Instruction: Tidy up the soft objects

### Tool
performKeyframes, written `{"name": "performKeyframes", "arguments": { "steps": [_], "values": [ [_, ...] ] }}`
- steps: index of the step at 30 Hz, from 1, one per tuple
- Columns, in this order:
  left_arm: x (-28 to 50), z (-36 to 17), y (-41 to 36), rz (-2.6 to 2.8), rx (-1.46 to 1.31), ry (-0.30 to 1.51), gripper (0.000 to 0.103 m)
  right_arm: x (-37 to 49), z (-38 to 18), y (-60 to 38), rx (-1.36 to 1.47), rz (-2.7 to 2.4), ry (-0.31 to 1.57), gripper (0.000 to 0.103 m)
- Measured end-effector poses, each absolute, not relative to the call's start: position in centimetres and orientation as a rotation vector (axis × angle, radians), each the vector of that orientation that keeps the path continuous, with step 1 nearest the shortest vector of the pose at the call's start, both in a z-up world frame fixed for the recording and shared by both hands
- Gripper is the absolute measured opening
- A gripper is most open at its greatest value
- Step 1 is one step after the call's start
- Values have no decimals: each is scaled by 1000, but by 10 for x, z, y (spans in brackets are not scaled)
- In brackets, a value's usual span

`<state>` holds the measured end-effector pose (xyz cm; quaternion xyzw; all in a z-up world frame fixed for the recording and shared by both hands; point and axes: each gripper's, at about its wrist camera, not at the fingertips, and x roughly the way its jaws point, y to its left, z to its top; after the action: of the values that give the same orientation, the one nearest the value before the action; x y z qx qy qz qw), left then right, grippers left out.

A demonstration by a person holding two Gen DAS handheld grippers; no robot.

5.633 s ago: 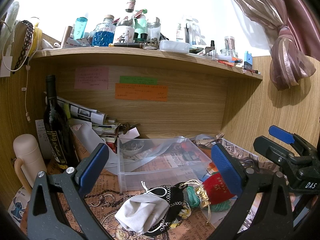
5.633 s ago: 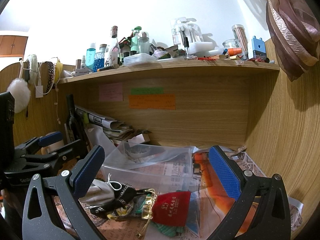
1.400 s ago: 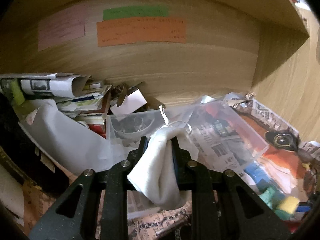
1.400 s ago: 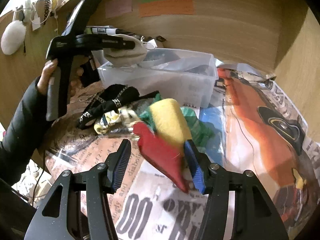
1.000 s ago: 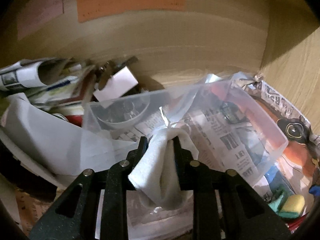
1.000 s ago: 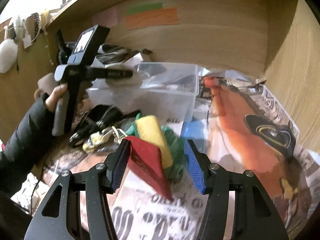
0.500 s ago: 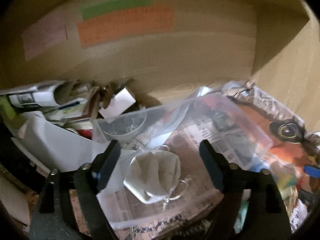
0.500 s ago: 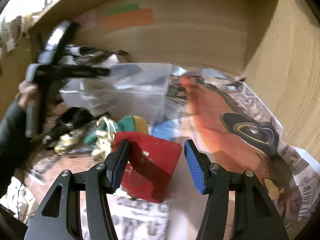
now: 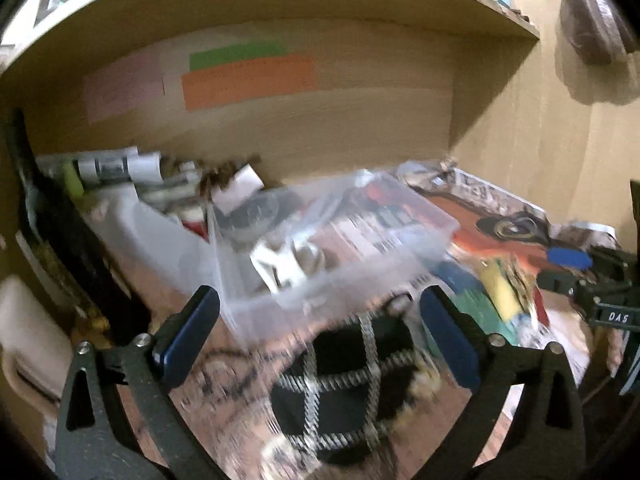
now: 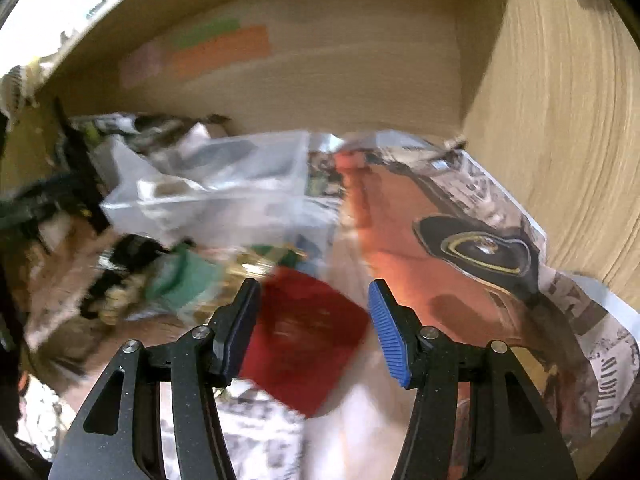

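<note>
In the left wrist view my left gripper (image 9: pixel 320 332) is open and empty above a black pouch with a white chain pattern (image 9: pixel 340 384). The white cloth mask (image 9: pixel 288 264) lies inside the clear plastic bin (image 9: pixel 344 276). A yellow and green soft piece (image 9: pixel 496 296) lies to the right. In the right wrist view my right gripper (image 10: pixel 316 328) stands open around a red pouch (image 10: pixel 304 340); the frame is blurred and I cannot see the pads touching it. Green cloth (image 10: pixel 180 280) and the black pouch (image 10: pixel 132 256) lie to its left, the bin (image 10: pixel 224 200) behind.
Newspaper with an orange car picture (image 10: pixel 460 248) covers the desk. A dark bottle (image 9: pixel 60 232) and a cream mug (image 9: pixel 28 340) stand at the left. Stacked papers (image 9: pixel 132 176) lie behind the bin. Wooden walls close the back and right side.
My left gripper let the white mask go into the bin, opened, and pulled back over the black pouch. My right gripper moved with the red pouch, which now hangs flatter between the jaws.
</note>
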<state>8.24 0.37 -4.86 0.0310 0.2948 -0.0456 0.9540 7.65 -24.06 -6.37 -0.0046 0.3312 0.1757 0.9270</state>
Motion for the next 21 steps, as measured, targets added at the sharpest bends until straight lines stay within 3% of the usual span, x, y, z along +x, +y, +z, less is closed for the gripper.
{"name": "performKeyframes", "arguments": {
  "steps": [4,9,15,17,18,21],
  "values": [
    [69,-69,-1,-115,32,652,102,61,-59,-221,-41,417,642,71],
    [69,-97,-3,-142,-24,741,102,73,-80,-207,-84,423,687,70],
    [79,-108,-1,-127,-67,765,101,84,-94,-220,-15,427,726,37],
    [80,-107,1,-132,-86,755,90,84,-93,-226,20,441,725,35],
    [81,-106,1,-139,-93,758,80,83,-92,-229,42,456,726,35],
    [80,-104,6,-148,-117,746,70,78,-89,-234,68,476,715,30]
  ]
}}
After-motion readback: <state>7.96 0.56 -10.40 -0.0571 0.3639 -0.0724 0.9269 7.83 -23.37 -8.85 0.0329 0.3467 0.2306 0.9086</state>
